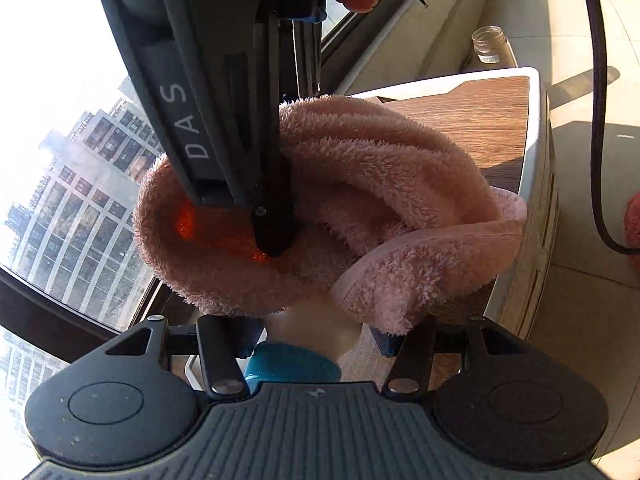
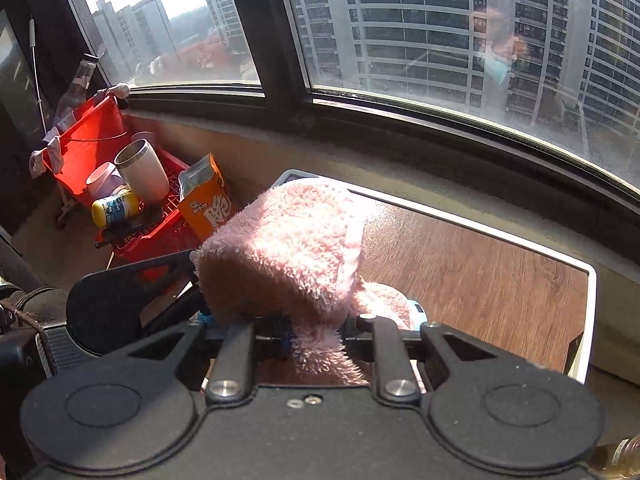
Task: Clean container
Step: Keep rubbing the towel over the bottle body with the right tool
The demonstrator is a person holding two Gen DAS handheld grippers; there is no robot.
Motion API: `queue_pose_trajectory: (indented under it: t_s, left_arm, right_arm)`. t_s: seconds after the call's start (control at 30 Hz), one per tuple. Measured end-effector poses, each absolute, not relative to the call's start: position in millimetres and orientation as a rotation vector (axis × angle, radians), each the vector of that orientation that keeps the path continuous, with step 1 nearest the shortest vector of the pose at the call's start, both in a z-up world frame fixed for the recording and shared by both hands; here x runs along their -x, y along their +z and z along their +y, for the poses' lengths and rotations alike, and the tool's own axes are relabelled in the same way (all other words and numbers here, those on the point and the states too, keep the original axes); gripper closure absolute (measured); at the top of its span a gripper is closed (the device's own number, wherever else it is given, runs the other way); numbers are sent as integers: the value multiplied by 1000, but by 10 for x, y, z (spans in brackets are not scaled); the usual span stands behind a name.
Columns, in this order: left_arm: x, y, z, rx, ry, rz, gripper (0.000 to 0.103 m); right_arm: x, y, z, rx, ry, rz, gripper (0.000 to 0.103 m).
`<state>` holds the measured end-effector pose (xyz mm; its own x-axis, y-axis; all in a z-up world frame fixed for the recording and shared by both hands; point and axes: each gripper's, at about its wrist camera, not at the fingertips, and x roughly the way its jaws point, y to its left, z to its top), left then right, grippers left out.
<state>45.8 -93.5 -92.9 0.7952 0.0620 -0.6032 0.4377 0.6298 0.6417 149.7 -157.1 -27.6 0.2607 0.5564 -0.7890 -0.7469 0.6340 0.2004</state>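
Note:
The container (image 1: 316,322) is a pale bottle with a teal cap (image 1: 292,364). It lies between the fingers of my left gripper (image 1: 312,336), which is shut on it near the cap. A fluffy pink towel (image 1: 384,208) is bunched over its far end and hides most of the body. My right gripper (image 1: 272,240) comes down from above with its tips shut and pressed into the towel. In the right wrist view the towel (image 2: 288,248) covers my right gripper (image 2: 316,332) and its fingertips. A sliver of teal cap (image 2: 416,312) shows beside it.
A wood-topped table with a white rim (image 1: 538,128) (image 2: 592,280) lies below. A glass jar (image 1: 490,46) stands on the floor beyond it. By the window sits a red crate (image 2: 92,140) with cups, a yellow jar (image 2: 114,208) and an orange box (image 2: 208,204). A black cable (image 1: 596,120) hangs at the right.

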Motion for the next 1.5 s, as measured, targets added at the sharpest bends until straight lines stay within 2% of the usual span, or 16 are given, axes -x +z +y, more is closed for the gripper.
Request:
queue_pose_trajectory:
  t_s: [0.73, 1.17, 1.5]
  left_arm:
    - [-407, -997, -940, -926, -246, 637, 53]
    - [-328, -1006, -979, -961, -264, 618, 53]
    - [-154, -1041, -1005, -1031, -300, 564, 54]
  right_arm:
    - [-1749, -739, -1932, 331, 668, 1017, 84]
    - [-1692, -244, -1755, 223, 797, 914, 83]
    - [-1587, -466, -1465, 328, 838, 965, 82]
